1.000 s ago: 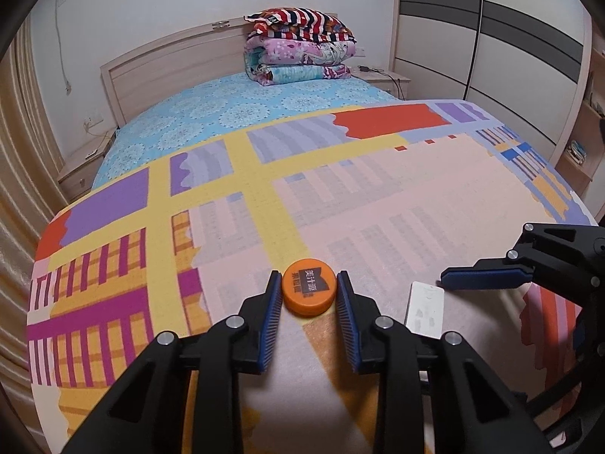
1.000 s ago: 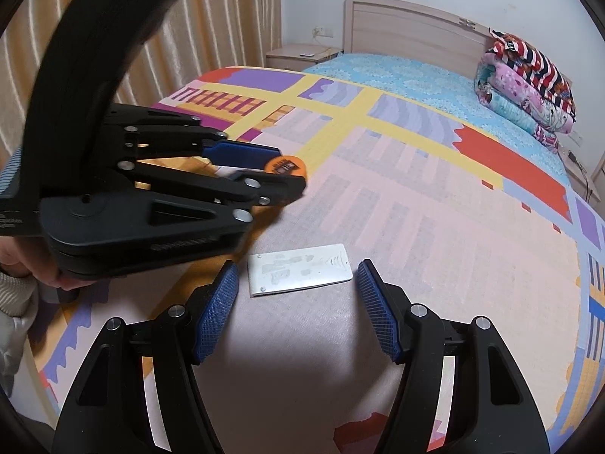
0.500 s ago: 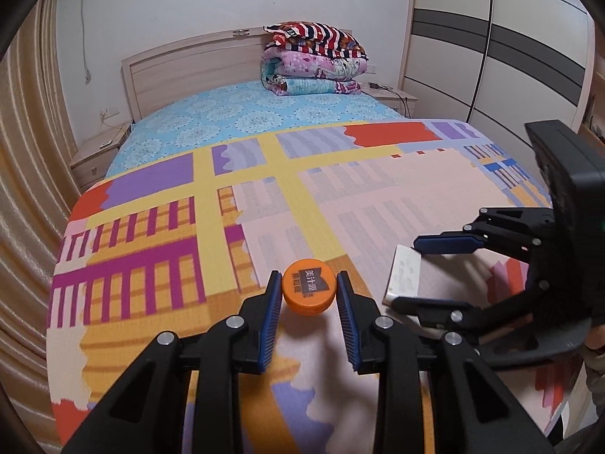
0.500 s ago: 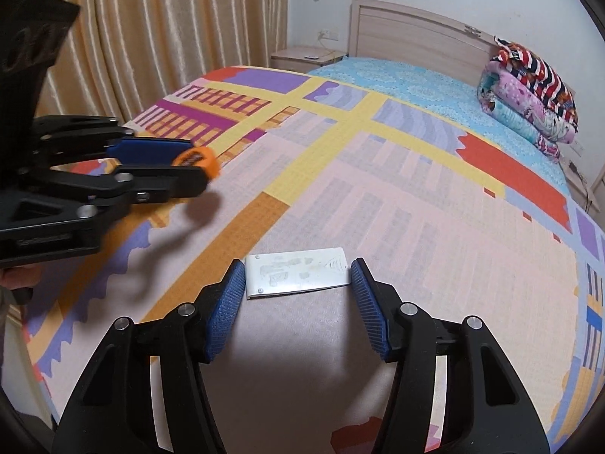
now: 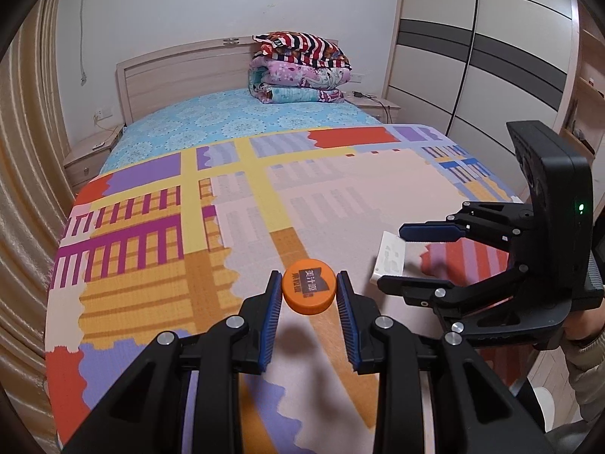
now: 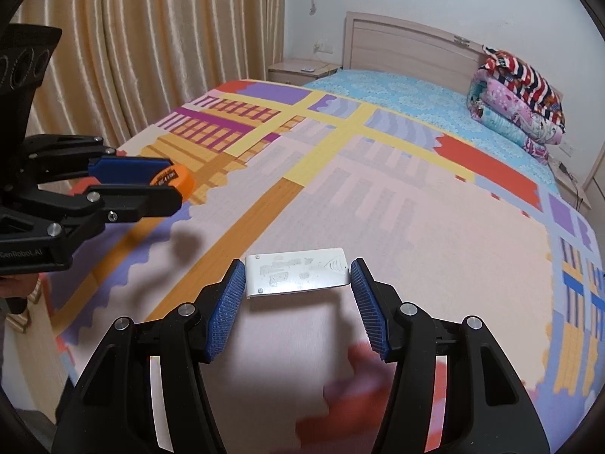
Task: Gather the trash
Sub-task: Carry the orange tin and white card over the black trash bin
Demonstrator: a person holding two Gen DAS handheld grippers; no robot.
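Observation:
My left gripper [image 5: 309, 295] is shut on an orange bottle cap [image 5: 309, 290] with a dark label and holds it above the bed. The cap also shows in the right wrist view [image 6: 177, 181], between the left gripper's fingers. My right gripper [image 6: 297, 276] is shut on a flat white card [image 6: 297, 271], pinched by its short ends and lifted off the patterned bedspread [image 6: 378, 196]. In the left wrist view the card [image 5: 389, 261] sits between the right gripper's fingers, to the right of the cap.
A stack of folded quilts [image 5: 298, 68] lies by the wooden headboard [image 5: 181, 72]. Beige curtains [image 6: 132, 56] hang on the left side. A wardrobe [image 5: 484, 56] stands on the right. Nightstands [image 6: 298, 70] flank the bed.
Both grippers have risen and pulled back from the bedspread, carrying the cap and the card. The right gripper closed on the card and lifted it.

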